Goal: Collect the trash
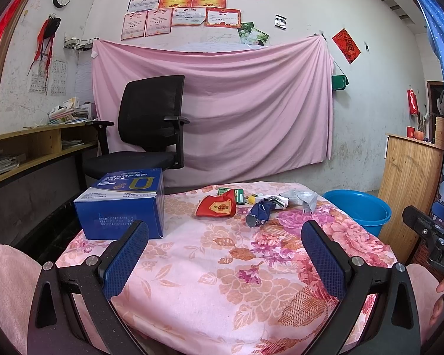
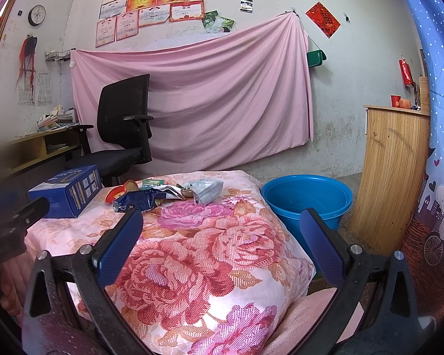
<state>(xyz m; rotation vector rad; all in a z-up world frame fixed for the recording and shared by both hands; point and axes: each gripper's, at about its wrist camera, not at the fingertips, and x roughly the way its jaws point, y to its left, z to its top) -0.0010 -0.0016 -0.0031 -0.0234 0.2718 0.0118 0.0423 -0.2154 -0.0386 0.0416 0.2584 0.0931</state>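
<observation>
Both grippers, left (image 1: 224, 247) and right (image 2: 221, 236), spread wide, empty. Crumpled wrappers — red foil (image 1: 216, 206), dark blue (image 1: 259, 210) — lie on flower-print cloth (image 1: 210, 266), beyond the fingertips; blue plastic bucket (image 2: 307, 198) just right of it. Advice: take nearest scrap first, pinch low.

Probably a home room: certificates (image 1: 192, 3), floral-covered table (image 1: 210, 266), office chair (image 1: 145, 124).

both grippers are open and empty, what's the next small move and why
Probably ease the right gripper forward toward the crumpled blue wrapper. It is the nearest piece in the trash pile on the floral cloth, both grippers are open and empty, and the blue bucket stands just off the table's right edge, on that gripper's side. The left gripper can wait.
</observation>
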